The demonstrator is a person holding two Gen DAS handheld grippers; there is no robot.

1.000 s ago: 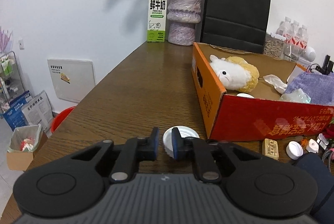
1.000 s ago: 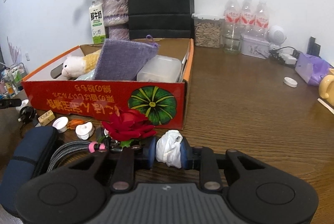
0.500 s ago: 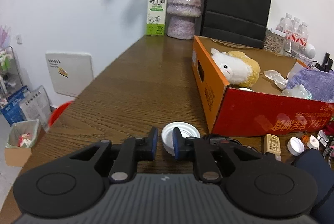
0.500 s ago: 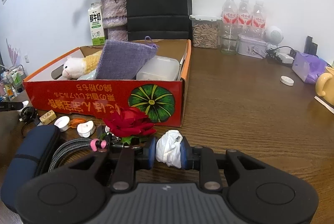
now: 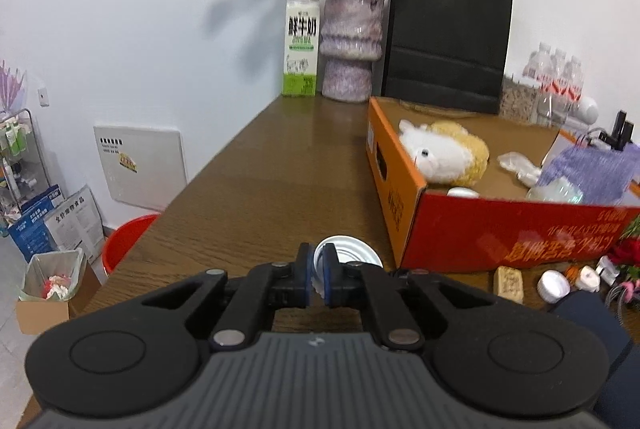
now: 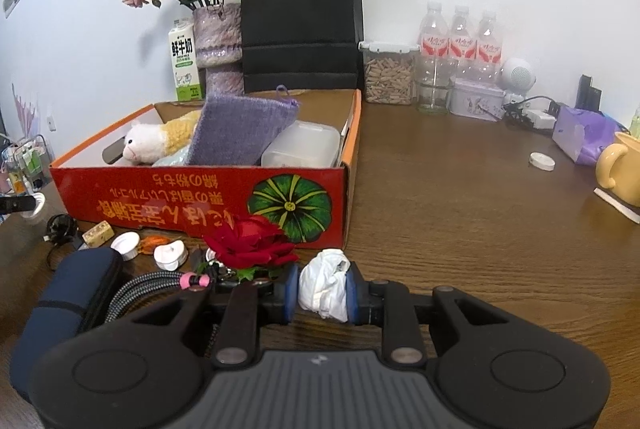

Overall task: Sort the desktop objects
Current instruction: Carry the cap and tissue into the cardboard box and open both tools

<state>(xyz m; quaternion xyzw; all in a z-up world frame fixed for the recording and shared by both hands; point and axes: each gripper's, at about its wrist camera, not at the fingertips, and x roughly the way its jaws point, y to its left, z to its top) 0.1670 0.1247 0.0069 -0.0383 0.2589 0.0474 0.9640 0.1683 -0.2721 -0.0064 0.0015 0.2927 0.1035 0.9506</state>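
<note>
The left gripper [image 5: 315, 279] has its blue-padded fingers closed on the thin rim of a round white plastic lid [image 5: 347, 256], pinching only its near edge, so most of the disc juts forward past the tips. The right gripper [image 6: 322, 294] is clamped on a crumpled wad of white tissue [image 6: 325, 284], which fills the gap between its pads and bulges above and below them.

Both loads appear destined for the open orange-and-red cardboard box [image 6: 200, 200], which stands just beyond each gripper: to the front right of the left one, to the front left of the right one. To do this step well, each hand should rise enough to clear the box wall before moving in, since the lid's free edge could catch on the cardboard and twist out of so shallow a pinch. Keeping the lid level and moving slowly would help. The tissue is soft and light; it should drop cleanly once the fingers part, though it may cling to a pad.

Inside the box, a white and yellow plush alpaca [image 5: 442, 159], a folded purple knitted cloth [image 6: 244, 131] and a translucent plastic container [image 6: 302, 144] already take up much of the floor, so bare cardboard in the middle looks the best landing place. The red artificial rose [image 6: 247, 242] lies just left of the right gripper and is best not brushed on the way up.
</note>
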